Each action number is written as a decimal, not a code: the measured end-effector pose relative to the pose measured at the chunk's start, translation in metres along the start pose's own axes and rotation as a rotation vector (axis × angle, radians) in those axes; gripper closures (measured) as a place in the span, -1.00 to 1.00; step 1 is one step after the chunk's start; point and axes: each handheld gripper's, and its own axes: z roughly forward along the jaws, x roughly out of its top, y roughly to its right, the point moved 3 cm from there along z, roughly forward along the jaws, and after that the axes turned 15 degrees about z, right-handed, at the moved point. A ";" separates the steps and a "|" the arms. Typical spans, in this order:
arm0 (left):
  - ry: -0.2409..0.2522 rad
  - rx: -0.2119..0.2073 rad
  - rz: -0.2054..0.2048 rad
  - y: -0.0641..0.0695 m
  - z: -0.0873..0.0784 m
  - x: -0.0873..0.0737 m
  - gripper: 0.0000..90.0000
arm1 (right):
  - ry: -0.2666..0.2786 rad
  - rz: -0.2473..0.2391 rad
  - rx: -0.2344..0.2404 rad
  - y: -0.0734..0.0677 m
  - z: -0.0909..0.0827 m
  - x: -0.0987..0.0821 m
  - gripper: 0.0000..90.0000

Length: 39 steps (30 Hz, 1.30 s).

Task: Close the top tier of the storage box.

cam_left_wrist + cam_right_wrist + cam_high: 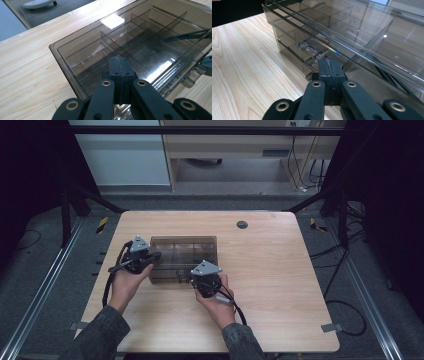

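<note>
Both forearms reach in low over the wooden table [280, 285]. The right gripper [206, 279], jaws pressed together on nothing, noses against the near latch side of the smoky clear divider box [184, 252]. The left gripper [141, 257], likewise closed and empty, sits at the box's left edge, mid-table.

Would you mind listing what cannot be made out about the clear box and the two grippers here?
- Clear divided box, high view: contents too small and dark to tell.
- Left gripper, left gripper view: its shut tips hide whether they touch the lid.
- Right gripper, right gripper view: contact with the latch is hidden behind the tips.
</note>
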 end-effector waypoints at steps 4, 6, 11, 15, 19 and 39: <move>0.001 0.001 0.001 0.000 0.000 0.000 0.99 | -0.001 0.004 -0.001 0.000 0.000 0.000 1.00; 0.000 0.003 0.002 0.000 0.000 0.000 0.99 | -0.001 0.003 -0.001 0.000 0.000 0.000 1.00; 0.000 0.003 0.002 0.000 0.000 0.000 0.99 | -0.001 0.003 0.000 0.001 0.001 0.000 1.00; 0.001 0.002 0.001 0.000 0.000 0.000 0.99 | 0.000 0.005 -0.002 0.001 0.001 0.000 1.00; 0.001 0.002 0.002 0.000 0.000 0.000 0.99 | -0.001 0.004 -0.002 0.001 0.001 0.001 1.00; 0.002 0.002 0.001 0.000 0.000 0.000 0.99 | 0.004 0.009 -0.006 0.002 0.004 0.002 1.00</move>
